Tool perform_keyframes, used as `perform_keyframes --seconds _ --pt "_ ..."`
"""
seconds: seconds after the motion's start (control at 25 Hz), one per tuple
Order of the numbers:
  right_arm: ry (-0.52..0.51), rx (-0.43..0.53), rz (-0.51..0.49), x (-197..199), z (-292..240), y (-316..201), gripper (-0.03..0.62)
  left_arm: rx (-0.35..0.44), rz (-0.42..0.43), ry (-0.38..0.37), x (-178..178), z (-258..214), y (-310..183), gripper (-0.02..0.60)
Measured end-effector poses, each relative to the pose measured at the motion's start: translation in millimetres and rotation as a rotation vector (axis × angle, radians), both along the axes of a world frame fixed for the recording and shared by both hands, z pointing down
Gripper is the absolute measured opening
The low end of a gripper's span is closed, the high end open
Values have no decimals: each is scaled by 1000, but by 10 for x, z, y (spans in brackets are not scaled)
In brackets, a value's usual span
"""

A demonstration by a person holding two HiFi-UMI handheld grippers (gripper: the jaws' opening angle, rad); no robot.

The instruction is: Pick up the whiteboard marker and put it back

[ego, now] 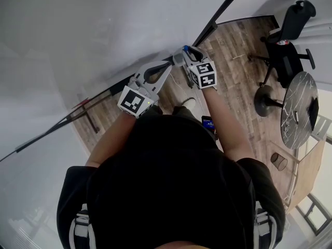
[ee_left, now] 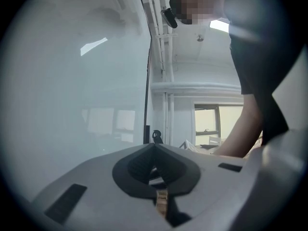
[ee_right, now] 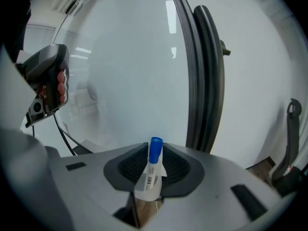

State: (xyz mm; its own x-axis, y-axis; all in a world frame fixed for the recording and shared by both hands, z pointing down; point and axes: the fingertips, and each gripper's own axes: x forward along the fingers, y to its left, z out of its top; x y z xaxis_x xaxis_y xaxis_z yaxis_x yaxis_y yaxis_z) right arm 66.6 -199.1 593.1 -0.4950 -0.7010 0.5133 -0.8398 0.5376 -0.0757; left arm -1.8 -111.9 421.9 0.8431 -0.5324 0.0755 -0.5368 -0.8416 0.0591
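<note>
1. Count: two hand-held grippers, left and right. Each carries one marker cube, the left's and the right's.
2. One whiteboard marker. One glossy whiteboard with one black frame.
3. One office chair and one round table, both on the wood floor, well apart from the board.
4. Left hand-held gripper: jaws shut together with nothing between them. It is held level, close to the board.
5. Right hand-held gripper: jaws parted, with the marker lying lengthwise between them. The blue cap reaches past the tips toward the board, and the white labelled body leans left. The pads do not appear to press on it.
6. Marker's place: just in front of the board, left of the black frame. Whether the cap touches the board cannot be told.
7. Head view only: chair, table, floor, the person's black shirt, and both forearms. The two hand-held grippers are raised side by side near the frame. The marker is too small to make out there.
8. Right gripper view only: the marker itself. The left hand-held gripper also shows at upper left, with fingers wrapped on its handle.
9. Left gripper view only: one window beyond the board's edge, and the person's arm at the right. It shows no marker.
</note>
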Motion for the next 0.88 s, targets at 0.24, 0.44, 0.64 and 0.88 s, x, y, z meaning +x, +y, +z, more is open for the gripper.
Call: perform_keyframes --seconds 0.24,0.44,0.64,0.88 --pt "-2 39 23 81 -171 15 100 8 6 0 6 -40 -6 3" --pt "-20 83 18 148 -490 83 103 21 15 0 42 -97 -9 3" --pt "-45 142 0 164 -810 192 103 29 22 2 79 -154 6 3" --pt "-90 210 -17 174 -1272 349 103 44 30 9 123 -261 14 3"
